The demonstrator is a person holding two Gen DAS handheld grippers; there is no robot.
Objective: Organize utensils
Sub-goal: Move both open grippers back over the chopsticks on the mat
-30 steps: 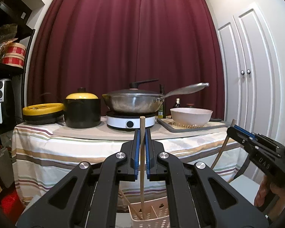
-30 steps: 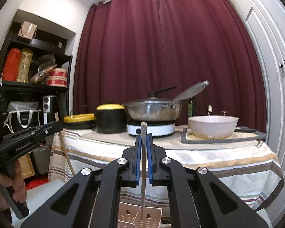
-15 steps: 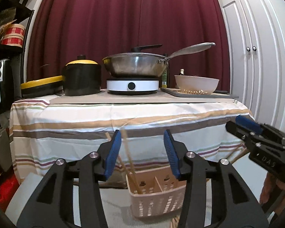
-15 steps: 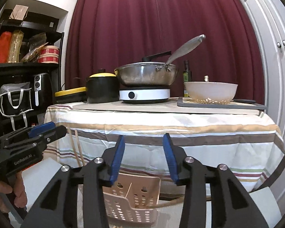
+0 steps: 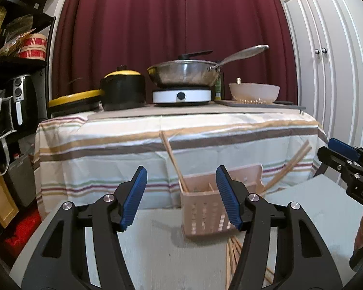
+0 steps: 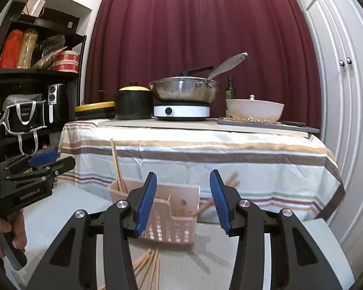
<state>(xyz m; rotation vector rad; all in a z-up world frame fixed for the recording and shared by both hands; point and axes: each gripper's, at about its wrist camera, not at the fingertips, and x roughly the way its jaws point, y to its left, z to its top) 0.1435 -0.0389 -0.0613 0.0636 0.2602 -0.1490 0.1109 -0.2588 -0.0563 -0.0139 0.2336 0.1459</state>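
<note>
Holding my left gripper (image 5: pixel 181 195) low over the white counter (image 5: pixel 162 253), I feel its jaws opening with nothing clamped between them; my right gripper (image 6: pixel 180 199) has its jaws parted and empty too. Just beyond both sits the beige utensil basket (image 5: pixel 205 215) near the counter's far edge, with chopsticks (image 5: pixel 173 159) standing tilted in its left compartment and more (image 5: pixel 290 166) leaning out over its right side. Loose chopsticks (image 6: pixel 147 268) lie on the counter in front of the basket. Behind stands the striped-cloth table (image 5: pixel 109 149)
</note>
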